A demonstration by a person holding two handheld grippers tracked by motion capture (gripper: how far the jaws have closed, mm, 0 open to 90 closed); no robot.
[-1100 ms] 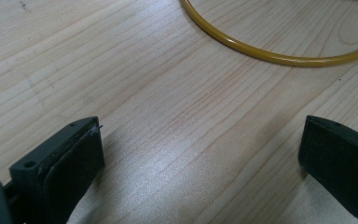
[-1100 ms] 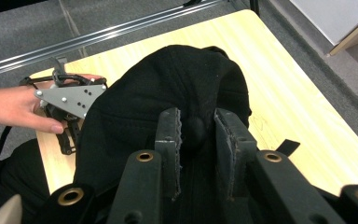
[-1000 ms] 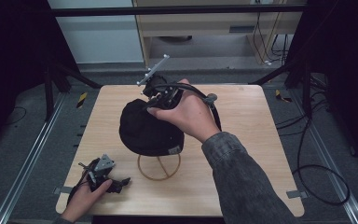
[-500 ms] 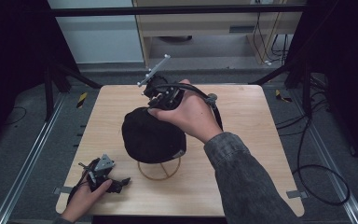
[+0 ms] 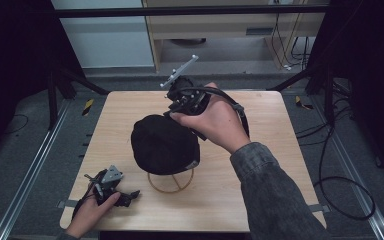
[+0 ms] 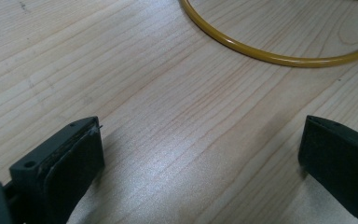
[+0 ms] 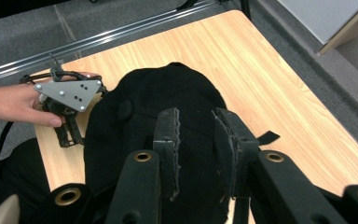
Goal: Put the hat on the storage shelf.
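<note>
We hold 2 grippers. Our right gripper (image 5: 176,111) is up over the back edge of the black cap (image 5: 164,144). In the right gripper view its 2 jaws stand a little apart with a slim gap, low over the cap's cloth, and we cannot tell if they pinch it. Our left gripper (image 5: 130,194) rests on the table near the front left corner, and in the left gripper view its jaws are spread wide with bare wood between them.

The cap sits on a yellow wire stand (image 5: 171,182) in the middle of the light wooden table (image 5: 275,145). Around the table we see grey floor (image 5: 35,150), metal rails (image 5: 22,180), black cables (image 5: 340,190) and a wooden shelf (image 5: 220,25) at the back. We can read no words or labels anywhere.
</note>
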